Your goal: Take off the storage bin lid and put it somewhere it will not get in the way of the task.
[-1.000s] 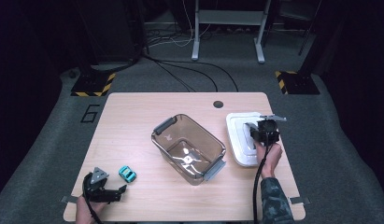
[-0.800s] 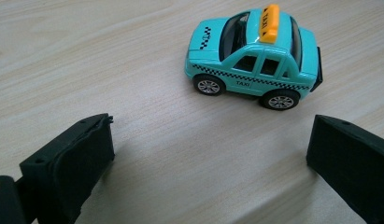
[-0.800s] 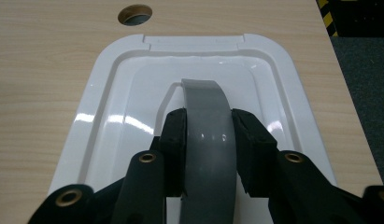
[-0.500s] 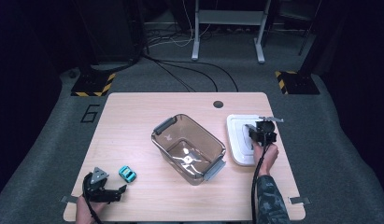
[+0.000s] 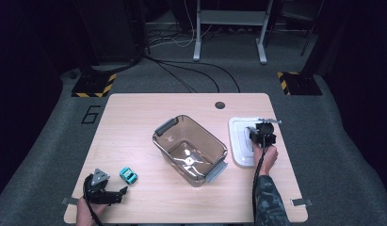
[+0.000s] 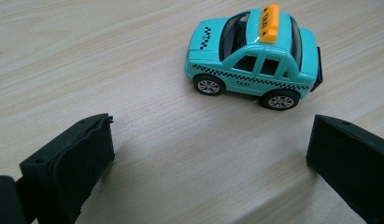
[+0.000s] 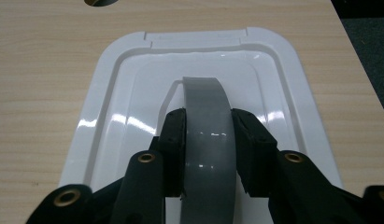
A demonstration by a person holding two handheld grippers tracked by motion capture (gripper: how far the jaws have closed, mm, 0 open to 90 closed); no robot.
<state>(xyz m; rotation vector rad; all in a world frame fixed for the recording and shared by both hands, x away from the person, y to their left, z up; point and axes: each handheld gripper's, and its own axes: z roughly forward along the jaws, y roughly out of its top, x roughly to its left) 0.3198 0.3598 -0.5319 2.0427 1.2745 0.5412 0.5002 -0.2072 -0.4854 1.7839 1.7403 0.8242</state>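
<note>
A grey roll of tape (image 7: 206, 107) stands on edge between the jaws of my right gripper (image 7: 207, 121), which is shut on it. The gripper (image 5: 260, 134) hangs over a white lid (image 7: 110, 93) lying flat at the table's right side (image 5: 238, 141). I cannot tell whether the roll touches the lid. A small turquoise toy taxi (image 6: 252, 58) with a yellow roof sign sits on the wood near the front left (image 5: 128, 175). My left gripper (image 6: 210, 135) rests just short of the taxi (image 5: 116, 194), open, with nothing between its jaws.
A clear brownish plastic box (image 5: 191, 148) with grey latches stands empty in the middle of the table, set at an angle. A round cable hole (image 5: 220, 105) lies near the far edge. Bare wood surrounds the taxi.
My right gripper has sunk a little toward the white lid with the tape roll in it. The left gripper and the taxi have not moved.
</note>
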